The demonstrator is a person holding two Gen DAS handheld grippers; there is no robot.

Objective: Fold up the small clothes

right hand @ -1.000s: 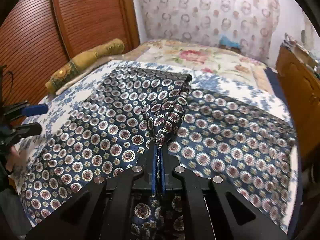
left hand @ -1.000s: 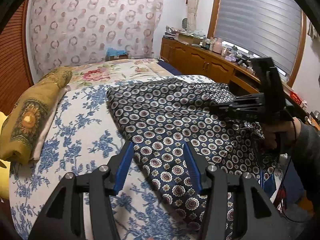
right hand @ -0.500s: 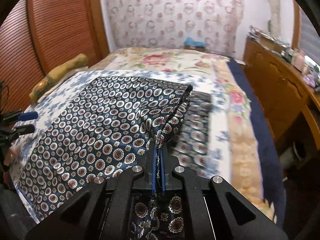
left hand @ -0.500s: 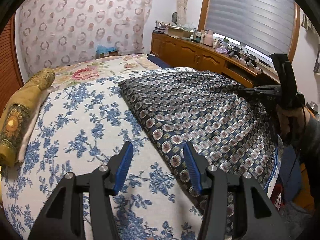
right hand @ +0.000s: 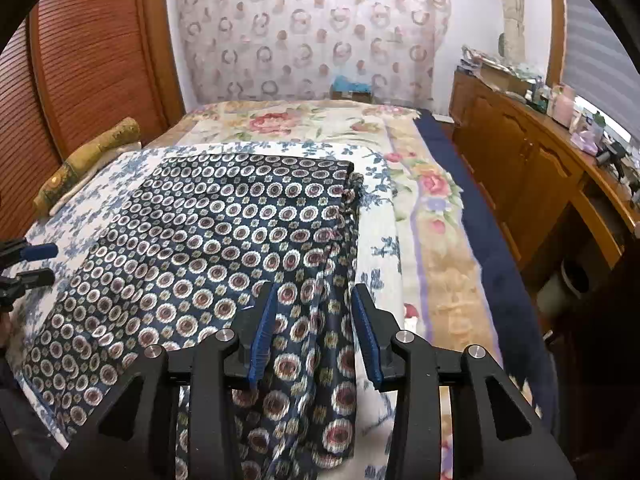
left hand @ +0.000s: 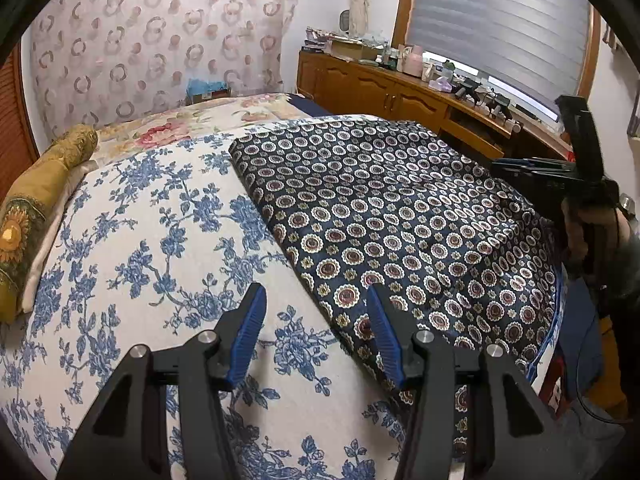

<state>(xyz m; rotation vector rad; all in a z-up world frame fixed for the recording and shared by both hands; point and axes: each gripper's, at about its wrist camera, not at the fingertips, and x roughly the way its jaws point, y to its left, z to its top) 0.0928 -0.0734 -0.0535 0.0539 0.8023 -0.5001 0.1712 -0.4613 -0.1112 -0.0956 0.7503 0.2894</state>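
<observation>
The right gripper (right hand: 316, 328) has its 2 blue ribbed pads parted and is opening; a bunched corner of the patterned cloth (right hand: 224, 240) lies loose between the jaws, and neither pad presses on it. That cloth is a dark navy woven piece printed with rows of round white-and-maroon medallions, slightly glossy, folded into a long flat rectangle. In the right wrist view its long axis runs from the gripper away toward the far end of the bed, with a straight far edge and a rumpled, doubled right edge. The left gripper (left hand: 316, 320) hovers with its jaws spread and nothing between them, over the blue floral sheet (left hand: 140, 248) just beside the cloth's near left edge. In the left wrist view the cloth runs diagonally from lower right to upper middle, its fold line crisp along the left side. The sheet is matte white cotton with blue flower sprays, spread over the bed (right hand: 492, 272). A yellow bolster pillow (left hand: 36, 204) lies along the left side, well apart from the cloth.
</observation>
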